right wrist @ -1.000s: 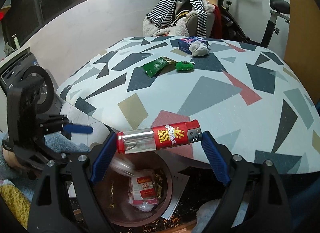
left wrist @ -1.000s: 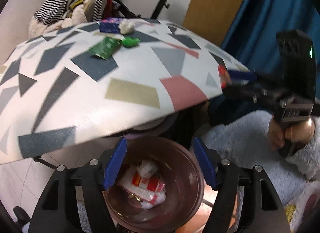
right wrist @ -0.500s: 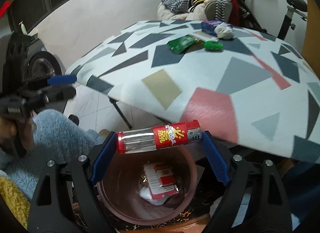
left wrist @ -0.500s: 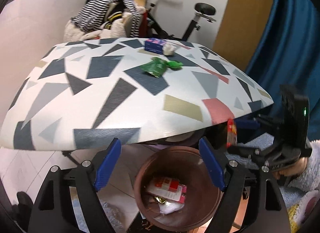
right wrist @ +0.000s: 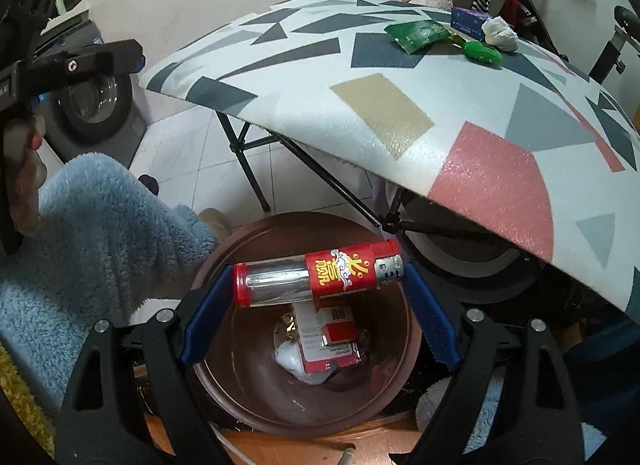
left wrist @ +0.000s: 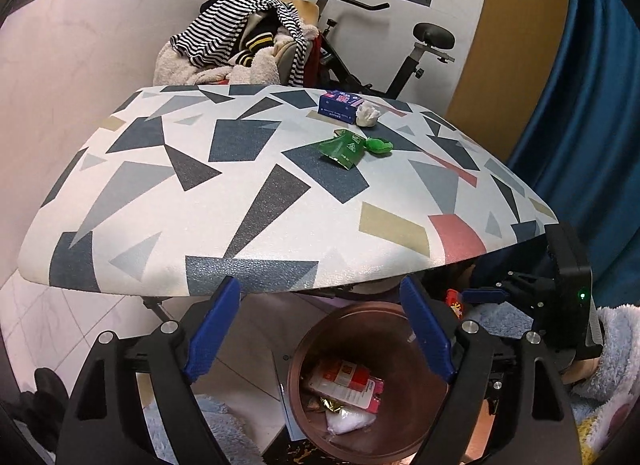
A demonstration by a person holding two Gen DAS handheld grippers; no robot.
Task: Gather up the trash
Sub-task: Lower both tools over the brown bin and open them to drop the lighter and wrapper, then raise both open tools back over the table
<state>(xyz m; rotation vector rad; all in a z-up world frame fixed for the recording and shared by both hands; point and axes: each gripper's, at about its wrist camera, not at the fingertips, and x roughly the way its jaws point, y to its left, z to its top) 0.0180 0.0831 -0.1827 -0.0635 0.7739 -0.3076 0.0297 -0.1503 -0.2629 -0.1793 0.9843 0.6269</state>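
Observation:
My right gripper [right wrist: 318, 297] is shut on a red and clear lighter [right wrist: 318, 279], held crosswise between the blue pads, right above the brown trash bin [right wrist: 400, 349]. The bin holds a red-and-white packet [right wrist: 330, 339] and white tissue. My left gripper [left wrist: 320, 329] is open and empty, hovering over the floor at the table's near edge, left of the bin [left wrist: 432, 397]. On the patterned table [left wrist: 240, 193] lie a green wrapper [left wrist: 342, 149], a green crumpled piece [left wrist: 378, 145], a white tissue ball [left wrist: 367, 115] and a blue box [left wrist: 339, 105].
The table's folding legs [right wrist: 256, 169] stand behind the bin. A washing machine [right wrist: 92, 105] is at the left. An exercise bike [left wrist: 400, 65] and a chair piled with clothes [left wrist: 240, 45] stand behind the table. A blue curtain [left wrist: 580, 105] hangs at the right.
My left gripper has pulled up and left, away from over the bin. My right gripper has come down and forward with the lighter, from the table edge to over the bin.

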